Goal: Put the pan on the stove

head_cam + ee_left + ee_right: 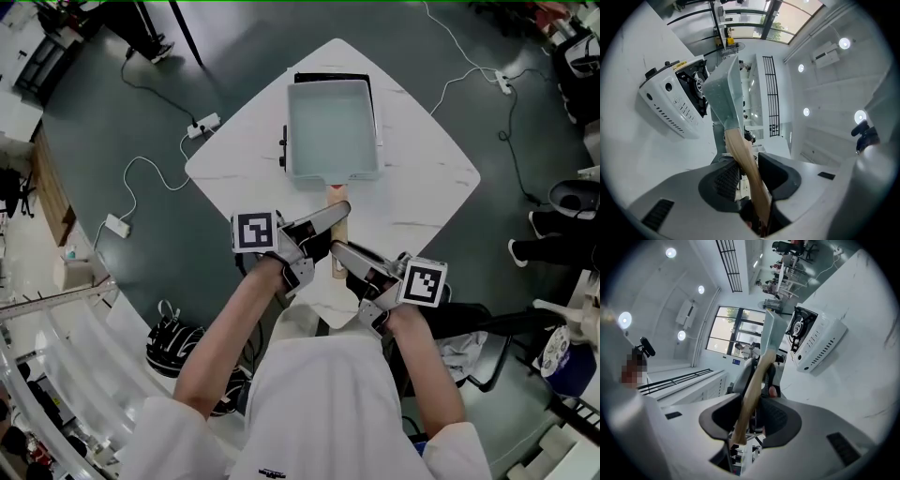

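A pale rectangular pan (333, 127) lies over the stove (328, 77) at the far side of the white table (422, 178); only the stove's black edge and side knob show past it. I cannot tell whether the pan rests on it. The pan's wooden handle (337, 199) points toward me. My left gripper (323, 227) is shut on that handle from the left, and my right gripper (347, 253) is shut on it from the right, nearer its end. The handle (746, 164) crosses between the left gripper (750, 177), with the pan (722, 93) beside the stove (675, 101). In the right gripper view the handle (752, 390) runs through the right gripper (751, 420) up to the pan (769, 331) beside the stove (813, 341).
The table is diamond-shaped, one corner toward me. Power strips (204, 125) with white cables lie on the dark floor at the left and top right. A black bag (173, 342) sits by my left side. A person's shoes (539, 234) stand at the right.
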Action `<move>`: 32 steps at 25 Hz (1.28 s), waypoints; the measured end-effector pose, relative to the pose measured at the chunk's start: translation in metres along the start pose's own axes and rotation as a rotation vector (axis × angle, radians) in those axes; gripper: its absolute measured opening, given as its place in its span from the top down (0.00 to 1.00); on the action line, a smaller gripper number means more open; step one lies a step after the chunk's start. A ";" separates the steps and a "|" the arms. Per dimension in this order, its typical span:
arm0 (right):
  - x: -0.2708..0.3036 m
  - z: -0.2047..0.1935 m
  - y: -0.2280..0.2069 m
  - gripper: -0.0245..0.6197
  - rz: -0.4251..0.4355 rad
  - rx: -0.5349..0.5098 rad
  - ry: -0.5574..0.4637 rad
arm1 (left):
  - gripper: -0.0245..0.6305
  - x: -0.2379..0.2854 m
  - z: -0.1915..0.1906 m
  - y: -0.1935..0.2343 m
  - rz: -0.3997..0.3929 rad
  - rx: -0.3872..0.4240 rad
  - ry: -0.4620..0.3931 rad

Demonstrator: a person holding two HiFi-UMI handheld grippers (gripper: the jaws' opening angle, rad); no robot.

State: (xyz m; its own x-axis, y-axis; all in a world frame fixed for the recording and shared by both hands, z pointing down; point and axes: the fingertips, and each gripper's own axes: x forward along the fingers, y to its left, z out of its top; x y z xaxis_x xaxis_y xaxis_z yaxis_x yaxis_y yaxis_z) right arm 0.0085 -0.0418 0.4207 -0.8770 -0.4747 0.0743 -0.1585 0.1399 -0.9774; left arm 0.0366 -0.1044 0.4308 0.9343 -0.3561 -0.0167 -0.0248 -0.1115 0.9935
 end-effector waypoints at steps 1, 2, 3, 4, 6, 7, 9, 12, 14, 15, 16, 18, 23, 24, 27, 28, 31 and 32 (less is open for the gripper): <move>0.005 0.006 -0.004 0.75 0.001 0.005 -0.002 | 0.77 0.002 0.008 0.004 0.000 0.002 -0.001; 0.010 0.013 -0.008 0.75 0.002 0.010 -0.004 | 0.77 0.005 0.016 0.008 -0.001 0.006 -0.001; 0.013 0.019 -0.012 0.75 0.003 0.015 -0.008 | 0.77 0.008 0.023 0.011 -0.006 0.009 -0.003; 0.016 0.025 -0.015 0.75 0.003 0.021 -0.012 | 0.77 0.013 0.029 0.013 -0.014 0.004 -0.004; 0.021 0.035 -0.019 0.75 0.010 0.028 -0.022 | 0.77 0.018 0.037 0.017 -0.019 -0.026 -0.006; 0.026 0.039 -0.022 0.75 0.014 0.030 -0.024 | 0.77 0.018 0.042 0.022 -0.010 -0.034 -0.005; 0.036 0.054 -0.038 0.75 0.010 0.036 -0.019 | 0.77 0.022 0.061 0.040 0.022 -0.022 -0.005; 0.048 0.088 -0.073 0.75 0.000 0.048 -0.008 | 0.77 0.045 0.093 0.070 0.031 -0.016 -0.011; 0.050 0.095 -0.075 0.75 0.001 0.042 -0.008 | 0.77 0.049 0.098 0.073 0.034 -0.015 -0.007; 0.049 0.094 -0.072 0.75 0.002 0.036 -0.009 | 0.77 0.048 0.097 0.069 0.033 -0.014 -0.004; 0.049 0.093 -0.069 0.75 0.002 0.034 -0.010 | 0.77 0.048 0.095 0.066 0.032 -0.014 -0.004; 0.050 0.094 -0.068 0.75 0.004 0.040 -0.016 | 0.77 0.049 0.096 0.065 0.027 -0.018 -0.008; 0.051 0.096 -0.078 0.76 0.002 0.063 -0.035 | 0.77 0.052 0.100 0.074 0.026 0.013 0.005; 0.051 0.096 -0.080 0.76 0.003 0.071 -0.040 | 0.76 0.053 0.099 0.074 0.023 0.017 0.010; 0.049 0.094 -0.082 0.76 -0.003 0.078 -0.043 | 0.76 0.055 0.095 0.077 0.025 0.020 0.021; 0.049 0.094 -0.083 0.76 -0.007 0.076 -0.043 | 0.76 0.054 0.095 0.079 0.035 0.026 0.024; 0.049 0.097 -0.089 0.76 -0.007 0.073 -0.044 | 0.76 0.056 0.098 0.088 0.056 0.029 0.026; 0.050 0.100 -0.092 0.76 -0.006 0.073 -0.045 | 0.76 0.058 0.099 0.089 0.050 0.024 0.024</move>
State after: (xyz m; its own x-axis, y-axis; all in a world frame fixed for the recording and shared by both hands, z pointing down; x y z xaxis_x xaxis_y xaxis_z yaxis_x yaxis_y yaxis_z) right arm 0.0246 -0.1647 0.4943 -0.8546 -0.5142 0.0726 -0.1284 0.0738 -0.9890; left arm 0.0531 -0.2270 0.5072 0.9401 -0.3390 0.0357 -0.0795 -0.1164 0.9900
